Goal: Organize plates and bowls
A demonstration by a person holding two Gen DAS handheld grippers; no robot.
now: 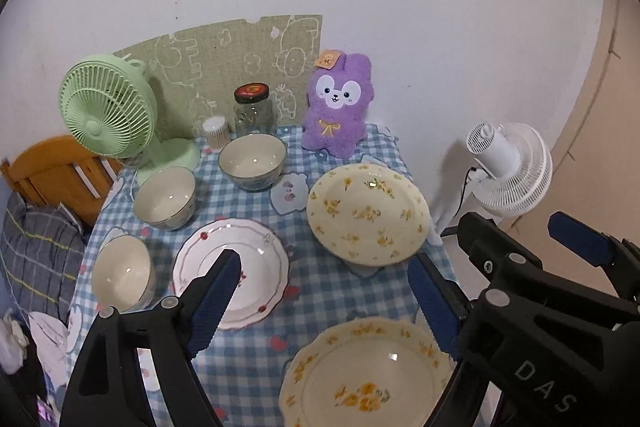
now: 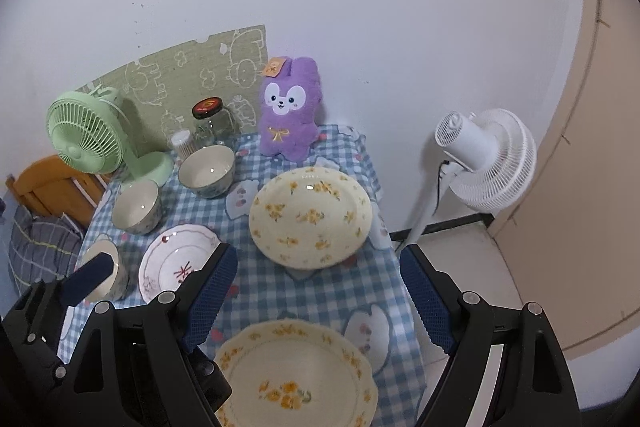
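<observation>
On the blue checked tablecloth (image 1: 248, 355) lie a cream yellow-flowered plate at the back right (image 1: 368, 213) (image 2: 310, 217), a second flowered plate at the front (image 1: 366, 375) (image 2: 296, 375), and a white plate with red trim (image 1: 232, 273) (image 2: 176, 259). Three bowls stand along the left: one far (image 1: 252, 161) (image 2: 206, 171), one middle (image 1: 165, 197) (image 2: 137, 207), one near (image 1: 120, 273) (image 2: 106, 267). My left gripper (image 1: 324, 301) is open and empty above the cloth between the plates. My right gripper (image 2: 318, 297) is open and empty above the front plate; it also shows in the left wrist view (image 1: 520, 239).
At the back stand a green desk fan (image 1: 108, 107), a glass jar with a black lid (image 1: 254, 109), a cotton swab tub (image 1: 216, 135) and a purple plush rabbit (image 1: 338, 107). A white floor fan (image 2: 488, 159) stands right of the table. A wooden chair (image 1: 52, 167) is at the left.
</observation>
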